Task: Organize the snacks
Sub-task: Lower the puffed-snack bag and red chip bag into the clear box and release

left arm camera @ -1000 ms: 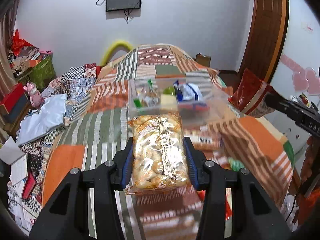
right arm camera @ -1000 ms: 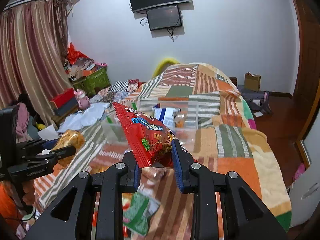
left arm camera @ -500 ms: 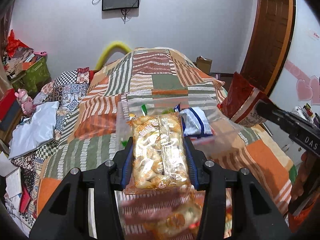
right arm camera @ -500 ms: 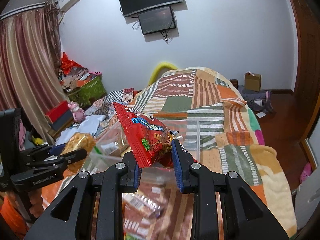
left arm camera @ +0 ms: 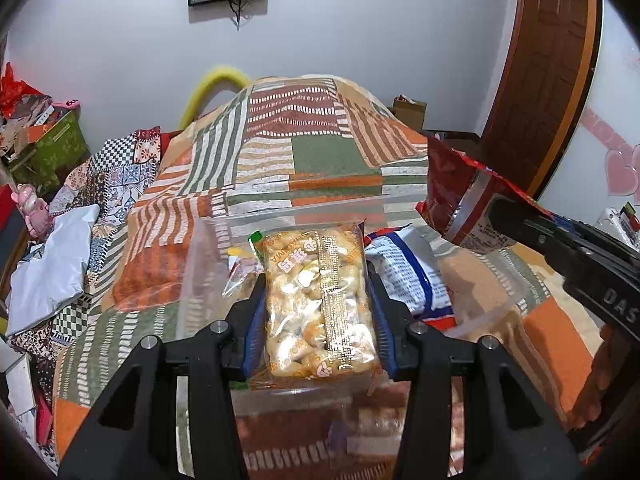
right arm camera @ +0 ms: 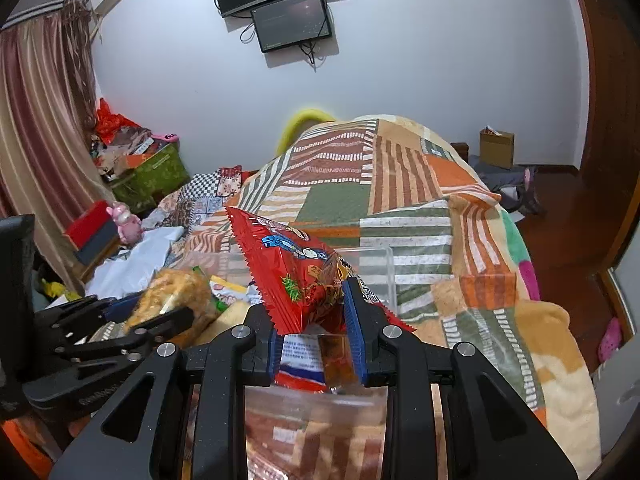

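My left gripper (left arm camera: 318, 312) clamps the puffed-snack pack (left arm camera: 318, 300), my right gripper (right arm camera: 314, 328) pinches the red chip bag (right arm camera: 298, 270); both hang over the part-filled clear bin (left arm camera: 200, 272), unreleased.

A clear packet of golden puffed snacks (left arm camera: 318, 300) is standing lengthwise between the blue pads, with a gold seam strip running down its middle and orange print at its far end. It is hanging over the near part of a clear plastic box (left arm camera: 200, 264) that is sitting on the bed. Inside the box a white packet with blue and red stripes (left arm camera: 404, 268) is lying at the right, and a small packet with green and yellow (left arm camera: 242, 256) is lying at the left. A red crinkled snack bag (right arm camera: 296, 268) with a saw-tooth edge and cartoon print is being held by its lower corner, tilting up to the left, above the box's near wall.
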`<state>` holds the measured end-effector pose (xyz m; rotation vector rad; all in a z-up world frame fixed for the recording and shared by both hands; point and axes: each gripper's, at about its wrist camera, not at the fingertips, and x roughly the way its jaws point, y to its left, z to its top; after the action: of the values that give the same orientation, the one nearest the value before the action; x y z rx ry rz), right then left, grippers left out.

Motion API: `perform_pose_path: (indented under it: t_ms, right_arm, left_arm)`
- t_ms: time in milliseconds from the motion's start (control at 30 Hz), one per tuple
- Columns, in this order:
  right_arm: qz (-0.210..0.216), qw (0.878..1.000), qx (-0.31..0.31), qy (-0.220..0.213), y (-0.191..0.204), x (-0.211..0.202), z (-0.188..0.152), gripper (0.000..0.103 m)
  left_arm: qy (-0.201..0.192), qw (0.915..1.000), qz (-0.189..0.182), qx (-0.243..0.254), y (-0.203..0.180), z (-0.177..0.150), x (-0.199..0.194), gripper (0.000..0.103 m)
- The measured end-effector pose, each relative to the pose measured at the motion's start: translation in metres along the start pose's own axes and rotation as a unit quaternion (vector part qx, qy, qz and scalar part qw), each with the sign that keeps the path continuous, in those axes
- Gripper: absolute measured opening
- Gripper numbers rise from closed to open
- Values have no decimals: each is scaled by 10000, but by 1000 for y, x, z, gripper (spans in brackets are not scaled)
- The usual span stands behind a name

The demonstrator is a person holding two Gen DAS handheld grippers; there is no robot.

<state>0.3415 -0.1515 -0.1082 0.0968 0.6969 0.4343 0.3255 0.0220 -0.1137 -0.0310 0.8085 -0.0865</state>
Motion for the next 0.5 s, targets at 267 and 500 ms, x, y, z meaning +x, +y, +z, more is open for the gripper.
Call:
perform_pose_path:
  t_ms: [267,500]
  right_arm:
    - [76,9997,158,141,1,15,4,25]
    - [-78,9985,244,476,-10,30,-7,25]
  left_arm:
    - [48,10000,40,-12,0,3,19,46]
    - [59,9997,189,156,-4,-1,26,46]
